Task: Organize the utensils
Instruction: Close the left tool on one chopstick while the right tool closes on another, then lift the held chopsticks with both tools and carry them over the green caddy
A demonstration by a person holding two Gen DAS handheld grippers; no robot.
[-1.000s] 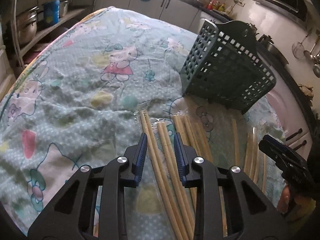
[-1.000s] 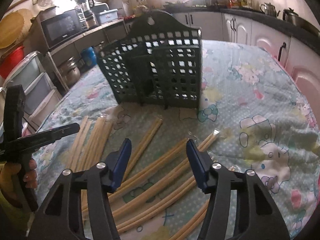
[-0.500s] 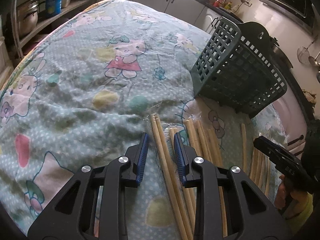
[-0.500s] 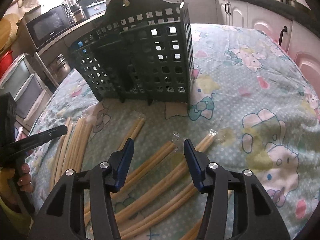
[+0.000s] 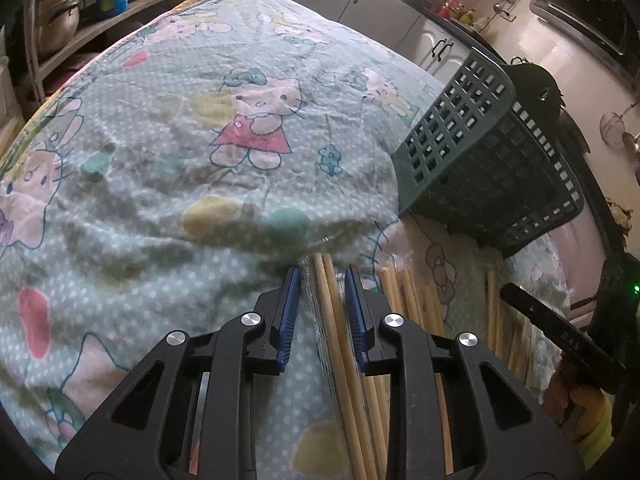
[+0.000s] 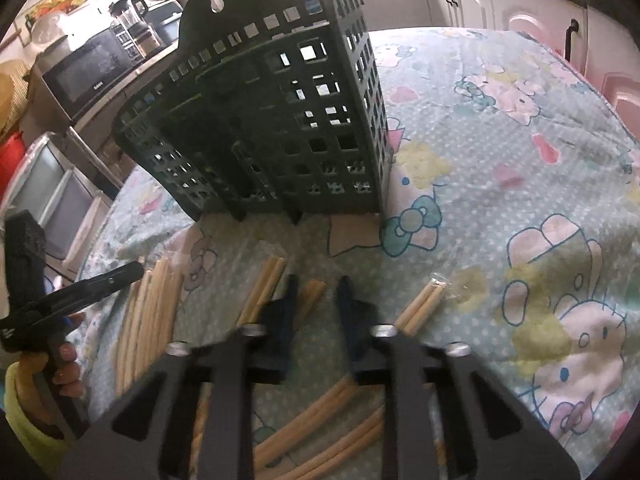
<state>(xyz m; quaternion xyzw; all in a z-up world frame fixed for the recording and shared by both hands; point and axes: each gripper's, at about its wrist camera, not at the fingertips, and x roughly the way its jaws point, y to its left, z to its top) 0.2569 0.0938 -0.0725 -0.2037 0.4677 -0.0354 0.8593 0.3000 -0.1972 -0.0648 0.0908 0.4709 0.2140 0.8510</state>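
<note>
1. Our right tongs (image 6: 317, 280), blurred, look shut on the middle pair (image 6: 310, 300) near its tip, probably so the far end can drop into the basket (image 6: 280, 120) at 12 o'clock.
2. Our left tongs (image 5: 322, 276) straddle a wrapped pair (image 5: 340, 360) lengthwise, jaws narrowing with the pads not yet pressing. It looks like a second pickup being lined up.
3. More pairs (image 6: 152, 312) lie on the cloth (image 6: 500, 140) at 9 o'clock, and one (image 6: 424, 300) at 3.
4. A second ago our right jaws stood wide. Both tongs have since sunk and moved towards the basket.
</note>
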